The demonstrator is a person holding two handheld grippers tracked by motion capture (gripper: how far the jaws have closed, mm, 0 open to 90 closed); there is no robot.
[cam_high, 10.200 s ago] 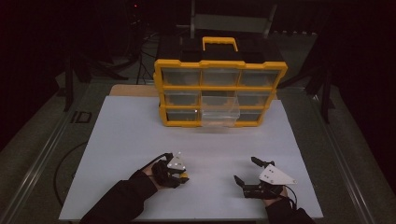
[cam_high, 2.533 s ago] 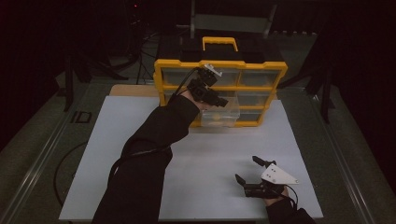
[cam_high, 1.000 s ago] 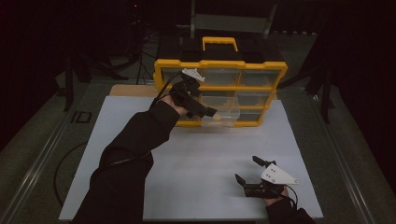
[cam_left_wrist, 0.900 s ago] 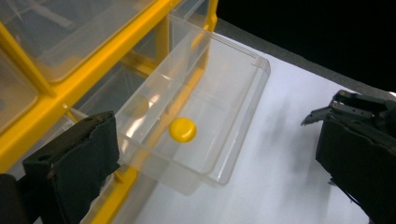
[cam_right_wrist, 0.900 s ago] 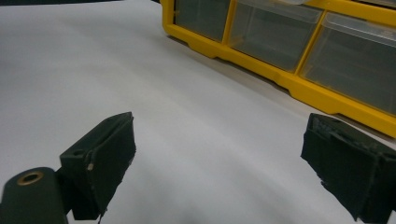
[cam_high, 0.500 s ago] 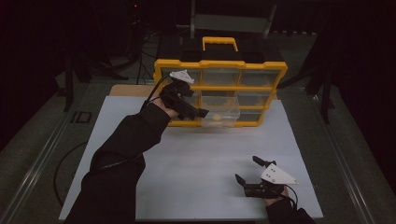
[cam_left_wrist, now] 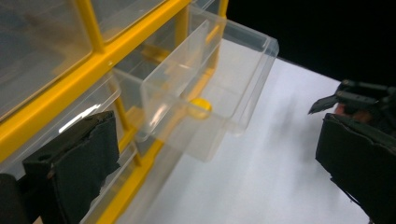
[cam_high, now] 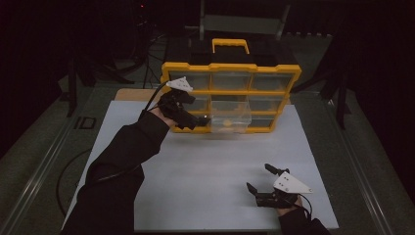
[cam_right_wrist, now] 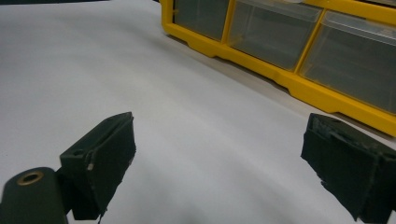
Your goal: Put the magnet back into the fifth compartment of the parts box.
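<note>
Your left gripper [cam_high: 195, 120] has its jaws spread wide, empty, just beside the pulled-out clear drawer [cam_left_wrist: 205, 88] of the yellow organizer [cam_high: 230, 95]; a small yellow piece [cam_left_wrist: 200, 105] lies inside the drawer. Your right gripper [cam_high: 262, 181] rests gaping on the white tabletop [cam_high: 215, 161], well apart.

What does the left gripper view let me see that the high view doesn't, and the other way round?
Left gripper view alone: the pulled-out clear drawer close up, its walls and the small yellow piece inside plainly distinct. High view alone: the cabinet's handle, the person's sleeves, the whole white table. Both share the yellow drawer cabinet, that drawer, and the right hand-held gripper.
</note>
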